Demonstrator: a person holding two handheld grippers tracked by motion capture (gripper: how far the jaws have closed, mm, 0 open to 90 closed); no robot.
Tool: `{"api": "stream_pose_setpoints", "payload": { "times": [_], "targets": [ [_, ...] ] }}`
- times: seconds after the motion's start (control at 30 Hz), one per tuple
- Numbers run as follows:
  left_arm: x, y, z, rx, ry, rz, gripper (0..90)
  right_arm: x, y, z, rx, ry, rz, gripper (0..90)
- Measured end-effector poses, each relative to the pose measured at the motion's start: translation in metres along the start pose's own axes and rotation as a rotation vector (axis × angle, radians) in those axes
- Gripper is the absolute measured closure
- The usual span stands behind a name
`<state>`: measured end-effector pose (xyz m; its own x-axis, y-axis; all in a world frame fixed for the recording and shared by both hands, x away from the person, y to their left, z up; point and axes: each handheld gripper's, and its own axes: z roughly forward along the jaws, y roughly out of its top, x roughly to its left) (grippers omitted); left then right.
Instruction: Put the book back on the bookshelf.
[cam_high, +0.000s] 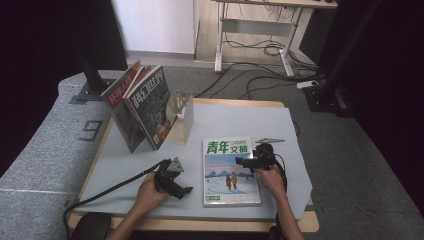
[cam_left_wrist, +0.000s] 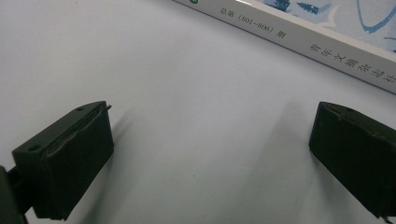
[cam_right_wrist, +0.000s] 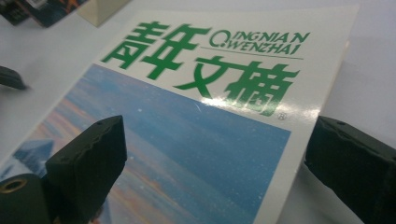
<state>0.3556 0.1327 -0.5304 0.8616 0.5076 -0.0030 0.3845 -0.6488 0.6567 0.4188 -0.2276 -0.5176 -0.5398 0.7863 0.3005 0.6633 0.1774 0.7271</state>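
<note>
- One white-bordered magazine with green title lettering (cam_high: 231, 171) lies flat on the grey table mat (cam_high: 225, 122).
- My right gripper (cam_right_wrist: 215, 154), jaws spread, straddles its right edge.
- My left gripper (cam_left_wrist: 210, 154), released, sits just left of it.
- Two magazines lean upright (cam_high: 142, 105) far left of it.

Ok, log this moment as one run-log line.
left gripper: open, beside magazine spine | right gripper: open, over magazine's right edge | magazine: flat on table, ungripped

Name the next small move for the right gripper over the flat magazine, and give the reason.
Probably lower the right gripper so its jaws straddle the right edge of the flat magazine, then close. Its jaws stand open above the cover near that edge, holding nothing, and the left gripper waits open on the mat beside the spine.
</note>
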Motion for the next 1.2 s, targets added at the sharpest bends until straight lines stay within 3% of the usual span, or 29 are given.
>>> {"api": "stream_pose_setpoints", "payload": {
  "times": [0.43,0.6,0.73,0.87,1.0,1.2],
  "targets": [
    [0.000,0.000,0.000,0.000,0.000,0.000,0.0,0.000,0.008,0.004,-0.012,0.001,-0.012,7.4],
    [0.000,0.000,0.000,0.000,0.001,0.000,0.0,-0.001,0.011,0.009,0.010,0.008,-0.021,9.9],
    [0.000,0.000,0.000,0.000,0.001,0.000,0.0,-0.003,0.009,0.004,0.009,0.017,-0.016,16.9],
    [0.000,0.000,0.000,0.000,0.001,0.000,0.0,-0.008,0.005,-0.001,0.023,0.049,0.001,30.3],
    [0.000,0.000,0.000,0.000,0.001,0.000,0.0,-0.012,0.006,-0.003,0.029,0.042,0.018,42.7],
    [0.000,0.000,0.000,-0.001,0.001,-0.001,0.0,-0.013,0.011,-0.001,0.014,0.025,0.021,51.9]
  ]
}}
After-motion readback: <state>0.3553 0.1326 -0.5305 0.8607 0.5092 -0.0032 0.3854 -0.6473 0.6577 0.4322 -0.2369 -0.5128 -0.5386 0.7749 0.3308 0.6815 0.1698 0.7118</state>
